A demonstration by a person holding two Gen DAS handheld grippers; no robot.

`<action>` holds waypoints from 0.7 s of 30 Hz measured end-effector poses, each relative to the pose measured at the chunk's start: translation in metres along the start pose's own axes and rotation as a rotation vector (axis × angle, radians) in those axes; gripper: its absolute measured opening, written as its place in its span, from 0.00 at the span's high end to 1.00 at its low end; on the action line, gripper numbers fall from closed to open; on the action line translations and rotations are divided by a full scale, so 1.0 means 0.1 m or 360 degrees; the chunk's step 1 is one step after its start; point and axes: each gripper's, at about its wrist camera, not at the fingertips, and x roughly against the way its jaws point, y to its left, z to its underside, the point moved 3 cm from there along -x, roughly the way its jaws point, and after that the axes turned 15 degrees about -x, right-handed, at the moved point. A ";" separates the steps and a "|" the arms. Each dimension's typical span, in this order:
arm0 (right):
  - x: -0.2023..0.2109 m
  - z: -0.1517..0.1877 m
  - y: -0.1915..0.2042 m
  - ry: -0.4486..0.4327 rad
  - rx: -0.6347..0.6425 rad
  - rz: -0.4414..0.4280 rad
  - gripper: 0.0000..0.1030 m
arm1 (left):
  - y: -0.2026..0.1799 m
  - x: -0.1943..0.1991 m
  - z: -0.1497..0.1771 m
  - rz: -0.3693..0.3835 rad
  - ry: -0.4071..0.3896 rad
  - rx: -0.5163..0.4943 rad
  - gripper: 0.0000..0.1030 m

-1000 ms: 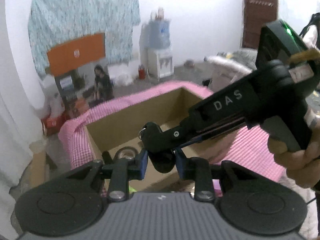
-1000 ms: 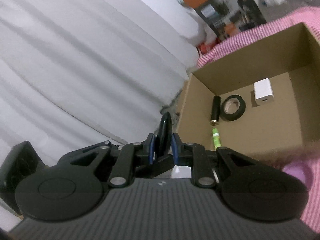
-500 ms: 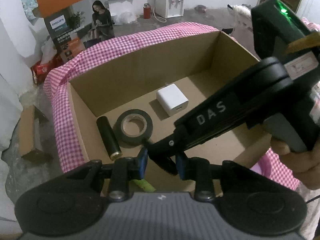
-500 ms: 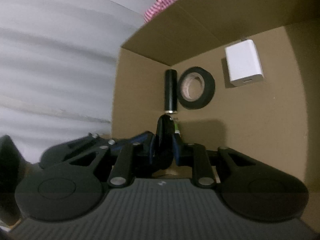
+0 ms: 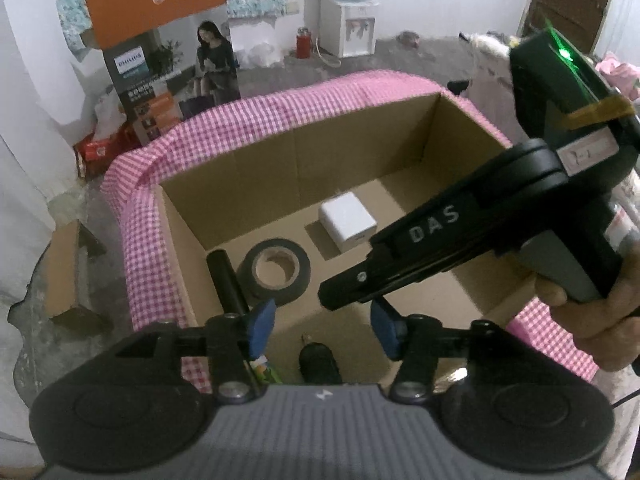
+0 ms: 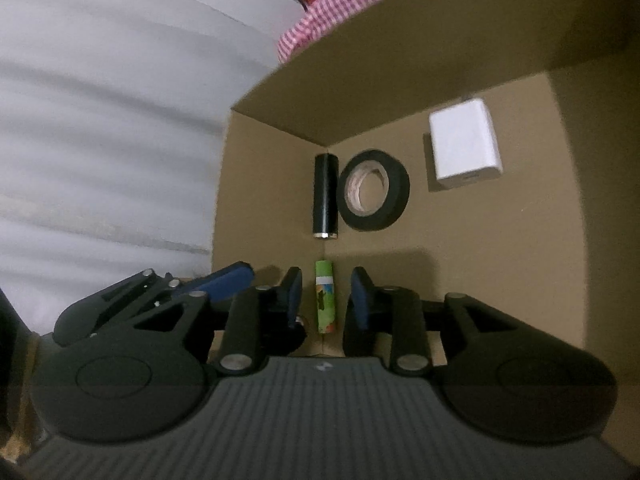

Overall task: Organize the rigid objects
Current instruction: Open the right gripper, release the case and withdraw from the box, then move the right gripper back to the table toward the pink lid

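An open cardboard box (image 5: 472, 120) holds a white charger (image 5: 347, 222), a black tape roll (image 5: 276, 270), a black cylinder (image 5: 226, 280) and a green tube (image 6: 325, 300). A small black object (image 5: 320, 362) lies on the box floor near the front wall. My left gripper (image 5: 323, 326) hangs just above it, jaws opening, nothing between the pads. My right gripper (image 6: 326, 292) is low inside the box, jaws opening. The green tube lies on the floor below its gap, untouched. The black object (image 6: 298, 334) shows partly behind its left finger. A hand (image 5: 600, 320) holds the right gripper (image 5: 344, 290).
Pink checked cloth (image 5: 248, 116) wraps the box's outer rim. Beyond it stand a printed carton (image 5: 168, 80), a water dispenser (image 5: 348, 20) and a brown door (image 5: 572, 0). White curtain (image 6: 100, 120) hangs left of the box.
Both grippers came down into the box while shut on the small black object. Both have now spread their jaws, and the object lies loose on the box floor.
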 end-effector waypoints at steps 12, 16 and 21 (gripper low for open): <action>1.12 0.62 0.30 -0.0441 0.0331 -0.0143 0.43 | -0.13 0.96 0.15 -0.0057 -0.0407 0.0060 0.18; 1.53 0.99 0.36 -0.0615 0.0477 -0.0166 0.26 | -0.28 1.28 0.36 -0.0051 -0.0562 0.0073 0.09; 1.97 1.55 0.34 -0.0843 0.0682 -0.0117 0.04 | -0.47 1.47 0.66 -0.0053 -0.0667 0.0097 0.08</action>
